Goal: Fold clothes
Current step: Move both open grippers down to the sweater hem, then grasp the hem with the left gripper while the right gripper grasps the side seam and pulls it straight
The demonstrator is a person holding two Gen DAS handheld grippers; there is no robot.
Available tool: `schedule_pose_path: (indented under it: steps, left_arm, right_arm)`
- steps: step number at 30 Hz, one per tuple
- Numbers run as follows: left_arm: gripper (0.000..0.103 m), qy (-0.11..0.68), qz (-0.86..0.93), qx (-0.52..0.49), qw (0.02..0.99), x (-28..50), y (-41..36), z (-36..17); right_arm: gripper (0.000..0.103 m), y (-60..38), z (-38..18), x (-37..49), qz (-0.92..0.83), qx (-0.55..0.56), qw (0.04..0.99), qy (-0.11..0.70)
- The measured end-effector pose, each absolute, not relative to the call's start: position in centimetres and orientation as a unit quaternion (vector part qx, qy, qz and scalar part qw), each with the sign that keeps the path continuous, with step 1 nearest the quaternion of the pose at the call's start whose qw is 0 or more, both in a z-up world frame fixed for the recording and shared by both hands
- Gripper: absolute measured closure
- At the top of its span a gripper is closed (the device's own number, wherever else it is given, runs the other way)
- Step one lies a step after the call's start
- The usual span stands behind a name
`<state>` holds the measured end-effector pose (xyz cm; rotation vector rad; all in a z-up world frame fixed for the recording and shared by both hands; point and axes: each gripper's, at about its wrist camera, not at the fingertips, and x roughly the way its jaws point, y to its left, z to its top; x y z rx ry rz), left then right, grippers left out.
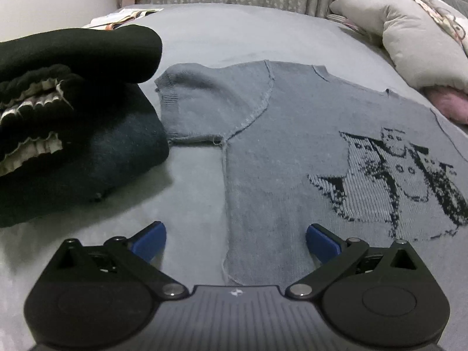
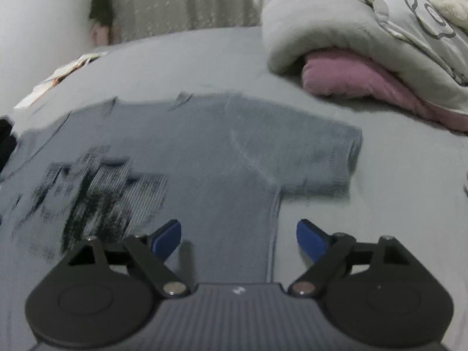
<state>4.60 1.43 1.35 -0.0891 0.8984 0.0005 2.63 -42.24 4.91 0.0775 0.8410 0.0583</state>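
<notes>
A grey-blue knitted short-sleeved top [image 1: 280,152] lies flat on the bed, inside out, with a dark woven picture [image 1: 389,181] on its chest. It also shows in the right wrist view [image 2: 204,158], blurred. My left gripper [image 1: 235,241] is open and empty, low over the top's left side seam near the hem. My right gripper [image 2: 238,238] is open and empty, low over the top's right side seam, below the right sleeve [image 2: 321,158]. The left sleeve [image 1: 210,105] lies spread out flat.
A pile of folded dark clothes [image 1: 73,122] with a frilled trim sits left of the top. A grey quilt [image 2: 365,29] over a pink cover [image 2: 351,79] lies at the right. Papers [image 1: 125,16] lie at the far left edge of the grey bedsheet [image 1: 234,35].
</notes>
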Motion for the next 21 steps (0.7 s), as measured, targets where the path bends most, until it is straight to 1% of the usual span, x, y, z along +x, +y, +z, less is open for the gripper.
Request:
schedule_pose_path:
  steps: [2,4,5,6,7,8,9,11,12,14,16,17,21]
  left_arm:
    - [0.001,0.433,0.005,-0.058,0.9,4.5,1.5,1.2]
    - [0.002,0.432,0.004,-0.058,0.9,4.4,1.4,1.2]
    - [0.01,0.431,-0.002,-0.055,0.901,4.4,1.2,1.2]
    - [0.017,0.427,-0.012,-0.05,0.903,4.3,1.0,1.4]
    - [0.032,0.421,-0.018,-0.045,0.906,4.1,0.8,1.6]
    - [0.044,0.42,-0.019,-0.045,0.906,4.1,0.9,1.7]
    - [0.049,0.418,-0.02,-0.047,0.907,4.0,0.9,1.9]
    - [0.062,0.419,-0.016,-0.054,0.906,4.1,1.1,2.1]
    - [0.066,0.42,-0.013,-0.06,0.906,4.2,1.3,2.2]
    - [0.081,0.419,-0.014,-0.067,0.905,4.1,1.5,2.4]
    - [0.089,0.418,-0.017,-0.083,0.905,4.1,1.7,2.5]
    - [0.091,0.417,-0.016,-0.087,0.905,4.0,1.7,2.5]
    - [0.091,0.413,-0.013,-0.099,0.905,4.1,1.8,2.6]
  right_arm:
    - [0.007,-43.4,4.4,1.3,0.025,0.073,0.909,0.41]
    - [0.014,-44.1,3.9,0.5,0.019,0.092,0.908,0.408]
    - [0.028,-44.0,3.9,0.3,0.016,0.085,0.91,0.405]
    - [0.047,-43.9,3.8,0.2,0.013,0.078,0.913,0.401]
    - [0.059,-43.9,3.9,0.1,0.011,0.072,0.915,0.398]
    - [0.084,-44.0,3.9,0.2,0.011,0.073,0.915,0.396]
    - [0.099,-44.3,3.9,0.3,0.013,0.085,0.914,0.396]
    - [0.099,-44.2,3.8,0.4,0.015,0.083,0.914,0.396]
    - [0.099,-44.1,3.7,0.4,0.016,0.079,0.915,0.396]
    - [0.1,-44.2,3.8,0.2,0.01,0.074,0.917,0.393]
    - [0.1,-44.4,4.0,-0.2,0.001,0.067,0.92,0.387]
    - [0.1,-44.7,4.2,-0.5,-0.005,0.066,0.921,0.383]
    - [0.1,-45.3,4.3,-0.8,-0.012,0.071,0.922,0.38]
